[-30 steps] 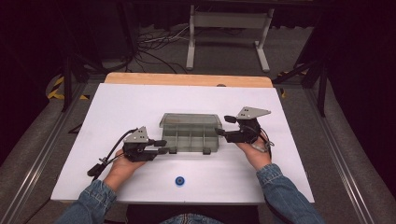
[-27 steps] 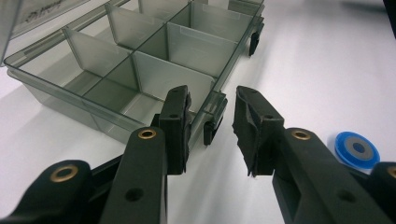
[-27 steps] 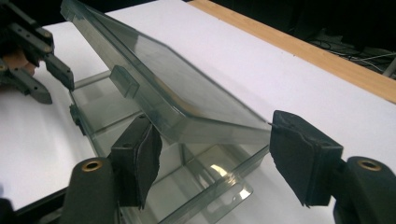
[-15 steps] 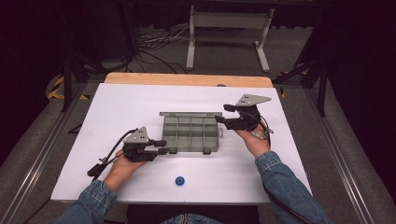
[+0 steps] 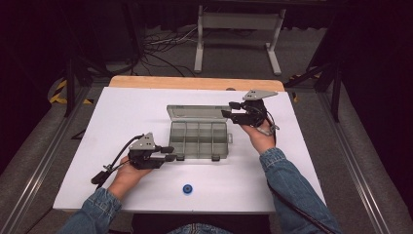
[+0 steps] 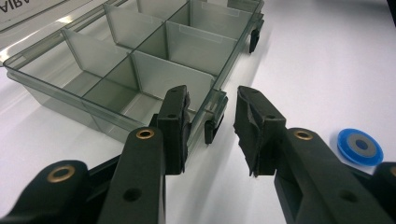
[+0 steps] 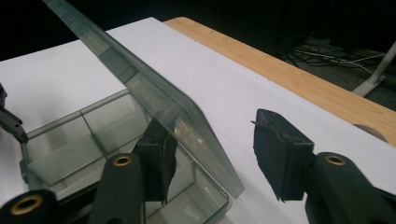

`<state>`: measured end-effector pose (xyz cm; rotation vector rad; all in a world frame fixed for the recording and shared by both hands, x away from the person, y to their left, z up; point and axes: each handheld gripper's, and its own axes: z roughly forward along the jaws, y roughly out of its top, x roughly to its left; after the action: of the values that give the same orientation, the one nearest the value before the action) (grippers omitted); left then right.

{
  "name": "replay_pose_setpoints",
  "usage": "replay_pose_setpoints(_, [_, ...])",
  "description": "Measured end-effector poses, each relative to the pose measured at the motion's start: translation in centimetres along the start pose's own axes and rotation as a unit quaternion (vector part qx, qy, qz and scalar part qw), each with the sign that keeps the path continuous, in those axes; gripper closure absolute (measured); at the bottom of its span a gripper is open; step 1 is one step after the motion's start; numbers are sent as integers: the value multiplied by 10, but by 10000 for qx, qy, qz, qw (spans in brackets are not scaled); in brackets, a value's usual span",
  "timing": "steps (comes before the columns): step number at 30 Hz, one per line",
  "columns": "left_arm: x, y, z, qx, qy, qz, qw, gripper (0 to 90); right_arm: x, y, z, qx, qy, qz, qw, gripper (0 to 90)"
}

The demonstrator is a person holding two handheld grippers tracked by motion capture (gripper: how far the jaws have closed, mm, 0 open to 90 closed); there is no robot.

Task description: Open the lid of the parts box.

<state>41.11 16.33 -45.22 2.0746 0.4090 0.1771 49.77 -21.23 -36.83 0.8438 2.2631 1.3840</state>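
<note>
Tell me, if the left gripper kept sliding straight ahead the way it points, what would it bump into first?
Most likely the small dark latch on the front wall of the clear grey plastic compartment box. The left gripper has its jaws standing apart around that latch, so it sits directly in line, though the exact gap is hard to judge.

Overhead light falls bright on the white counter (image 5: 146,112) while the room around stays dark; the high view is soft and grainy, shadows faint, and glare whitens the clear box (image 6: 116,65) walls
</note>
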Motion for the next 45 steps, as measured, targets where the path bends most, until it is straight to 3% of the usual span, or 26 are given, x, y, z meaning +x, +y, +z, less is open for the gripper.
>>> replay_pose_setpoints(6, [0,0,0,20,6,70,10000,647,-4,3,7,38,-115,-99,9999,622])
replay_pose_setpoints(11, [0,0,-1,34,39,85,10000,649,-6,5,11,54,-172,-83,9998,658])
replay_pose_setpoints(45, [0,0,-1,19,28,61,10000,645,-26,-14,47,441,-413,226,9979,663])
